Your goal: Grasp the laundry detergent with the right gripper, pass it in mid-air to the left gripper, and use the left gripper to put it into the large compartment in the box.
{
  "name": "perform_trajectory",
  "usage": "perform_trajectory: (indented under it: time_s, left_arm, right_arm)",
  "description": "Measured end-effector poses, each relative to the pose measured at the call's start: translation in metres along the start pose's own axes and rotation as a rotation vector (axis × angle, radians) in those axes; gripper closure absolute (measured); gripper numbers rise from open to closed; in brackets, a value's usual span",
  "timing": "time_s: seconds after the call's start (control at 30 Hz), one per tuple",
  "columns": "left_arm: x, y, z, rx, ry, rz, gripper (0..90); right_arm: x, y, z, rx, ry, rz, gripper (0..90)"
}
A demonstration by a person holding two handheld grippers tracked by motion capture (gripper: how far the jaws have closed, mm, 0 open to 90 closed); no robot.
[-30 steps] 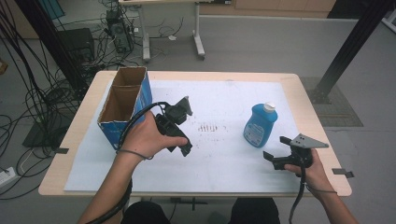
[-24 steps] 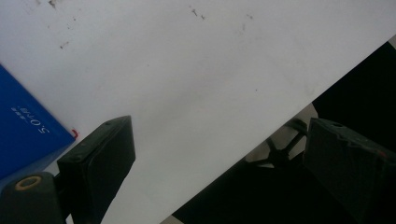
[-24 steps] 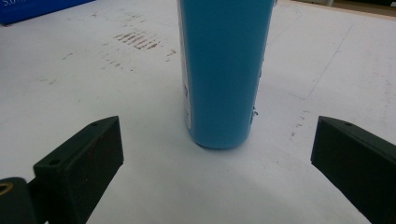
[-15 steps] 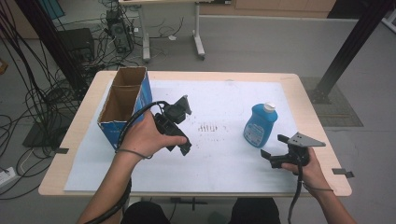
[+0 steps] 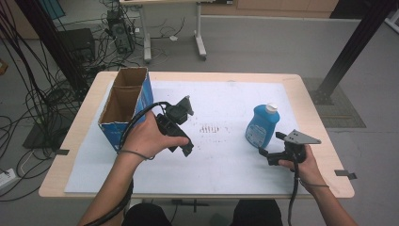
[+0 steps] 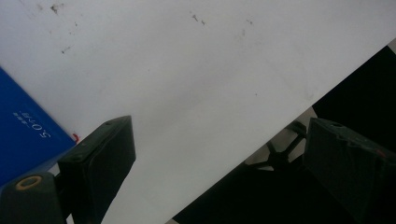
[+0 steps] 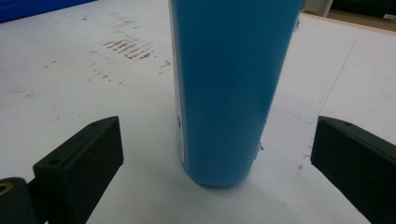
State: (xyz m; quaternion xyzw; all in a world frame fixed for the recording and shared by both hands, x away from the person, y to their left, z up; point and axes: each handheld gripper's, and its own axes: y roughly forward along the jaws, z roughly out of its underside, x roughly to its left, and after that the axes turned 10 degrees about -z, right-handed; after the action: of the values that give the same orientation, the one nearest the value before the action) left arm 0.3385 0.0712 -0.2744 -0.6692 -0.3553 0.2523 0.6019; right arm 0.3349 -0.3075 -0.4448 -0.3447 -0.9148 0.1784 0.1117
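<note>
The bottle, blue with a white cap, is seen upright on the white sheet toward the right of the counter. The right gripper is held low just beside it, jaws spread wide; in the right gripper view the bottle is framed between them but not touched. The left gripper is held above the sheet near the counter's left, jaws wide apart with nothing between them. Beside it an open blue box is set at the sheet's left edge.
</note>
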Motion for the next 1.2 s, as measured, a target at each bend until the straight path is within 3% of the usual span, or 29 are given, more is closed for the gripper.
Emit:
perform_trajectory:
  time_s: [0.3, 0.47, 1.2]
  left_arm:
    - [0.001, 0.000, 0.000, 0.002, -0.004, -0.004, 9.7]
    - [0.001, -0.001, 0.001, 0.004, -0.003, -0.004, 9.7]
    - [0.000, -0.001, 0.001, 0.006, -0.004, -0.004, 9.6]
  right_arm:
    - [0.000, 0.012, -0.005, -0.021, -0.010, 0.004, 2.4]
    - [0.000, 0.019, -0.007, -0.037, -0.017, 0.029, 2.5]
    - [-0.004, 0.034, -0.011, -0.089, -0.031, 0.056, 2.9]
